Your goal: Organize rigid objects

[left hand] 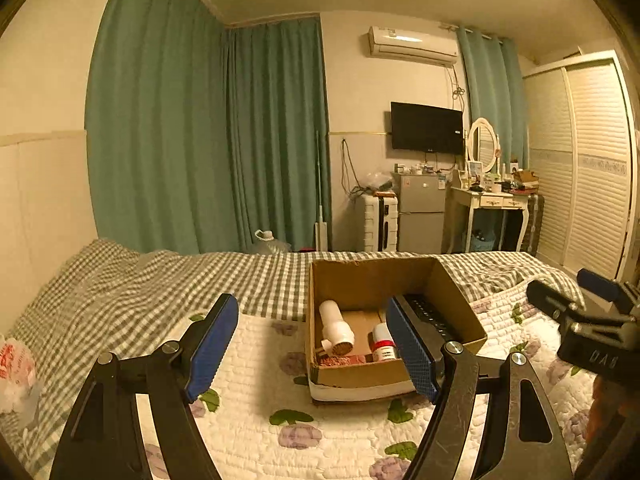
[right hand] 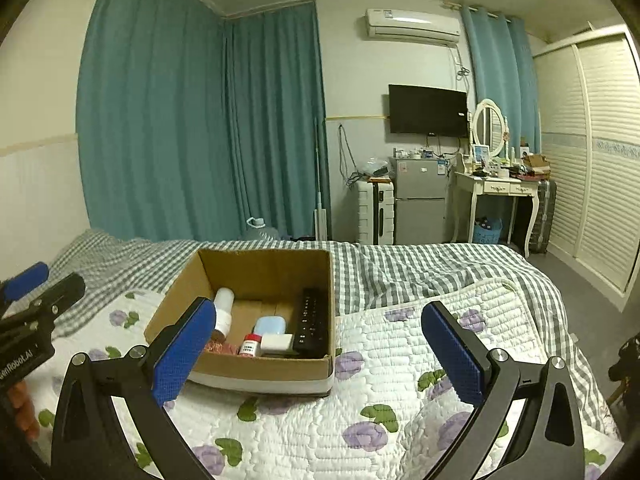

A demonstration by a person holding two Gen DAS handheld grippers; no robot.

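Note:
An open cardboard box sits on the flowered quilt. Inside lie a white bottle, a small red-capped bottle, a black remote, a light blue case and a white block. My left gripper is open and empty, held in front of the box. My right gripper is open and empty, just right of the box's front. Each gripper shows at the edge of the other's view.
The bed has a grey checked sheet. A plastic bag lies at the bed's left edge. Teal curtains, a fridge, a dressing table and a wardrobe stand beyond the bed.

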